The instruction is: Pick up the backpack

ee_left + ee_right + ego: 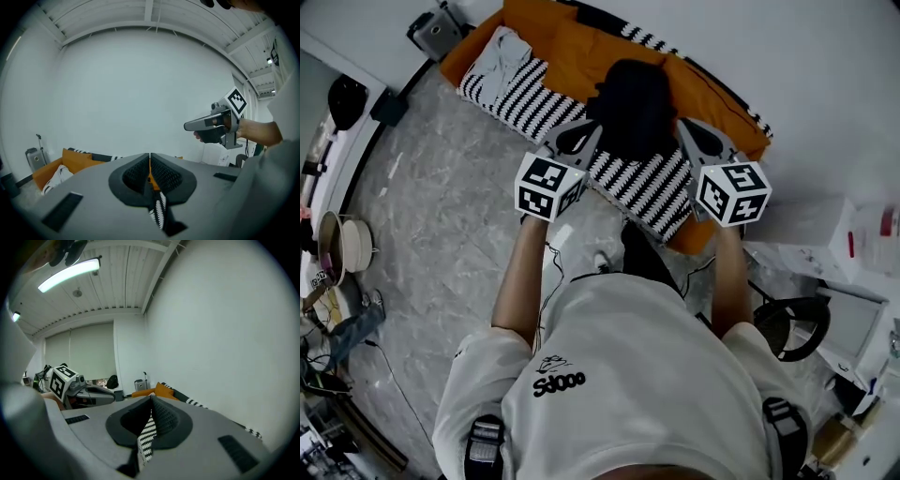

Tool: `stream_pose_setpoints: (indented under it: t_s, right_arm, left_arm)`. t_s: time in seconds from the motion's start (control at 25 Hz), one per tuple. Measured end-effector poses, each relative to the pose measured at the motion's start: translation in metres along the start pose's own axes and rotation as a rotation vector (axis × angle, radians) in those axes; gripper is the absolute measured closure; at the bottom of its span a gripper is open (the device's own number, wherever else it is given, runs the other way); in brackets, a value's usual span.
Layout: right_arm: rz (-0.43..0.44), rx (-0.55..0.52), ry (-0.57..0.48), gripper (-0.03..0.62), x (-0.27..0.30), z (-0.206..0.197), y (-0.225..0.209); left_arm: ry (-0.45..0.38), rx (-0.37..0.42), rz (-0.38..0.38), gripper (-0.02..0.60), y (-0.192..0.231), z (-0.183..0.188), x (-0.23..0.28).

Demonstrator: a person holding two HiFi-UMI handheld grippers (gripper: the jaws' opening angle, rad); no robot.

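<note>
A black backpack lies on a bed, on a black-and-white striped blanket over orange bedding. My left gripper is at the backpack's left side and my right gripper at its right side, both just short of it over the striped blanket. Both are shut with nothing between the jaws. In the left gripper view the shut jaws hide the backpack, and the right gripper shows off to the right. In the right gripper view the shut jaws show only a strip of striped blanket.
A white patterned pillow lies at the bed's left end, with a small suitcase beyond it. White boxes and a black chair stand to the right. Cables run over the marble floor; bowls sit far left.
</note>
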State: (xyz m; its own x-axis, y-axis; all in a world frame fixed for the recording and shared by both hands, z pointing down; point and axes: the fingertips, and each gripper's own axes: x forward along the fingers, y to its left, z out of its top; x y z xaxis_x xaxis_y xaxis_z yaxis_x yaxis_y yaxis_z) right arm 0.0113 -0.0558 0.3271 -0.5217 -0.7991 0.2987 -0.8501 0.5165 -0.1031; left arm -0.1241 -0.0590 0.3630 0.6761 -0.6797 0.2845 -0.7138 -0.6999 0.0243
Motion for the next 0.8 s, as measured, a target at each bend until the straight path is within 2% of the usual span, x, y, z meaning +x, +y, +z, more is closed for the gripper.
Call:
stream_pose_setpoints:
  t_s: [0.16, 0.44, 0.64, 0.8]
  right_arm:
    - [-0.026, 0.006, 0.033, 0.559, 0.036, -0.015, -0.037]
    - [-0.047, 0.108, 0.093, 0.559, 0.103, -0.031, -0.106]
    - [-0.040, 0.177, 0.141, 0.559, 0.154, -0.060, -0.150]
    - [-0.039, 0.208, 0.191, 0.559, 0.185, -0.088, -0.173]
  left_arm:
    - [0.048, -0.045, 0.007, 0.557, 0.023, -0.016, 0.040]
    - [0.146, -0.109, -0.014, 0.557, 0.061, -0.040, 0.107]
    - [0.155, -0.215, 0.049, 0.557, 0.105, -0.064, 0.155]
    - [0.189, -0.235, 0.053, 0.557, 0.124, -0.087, 0.185]
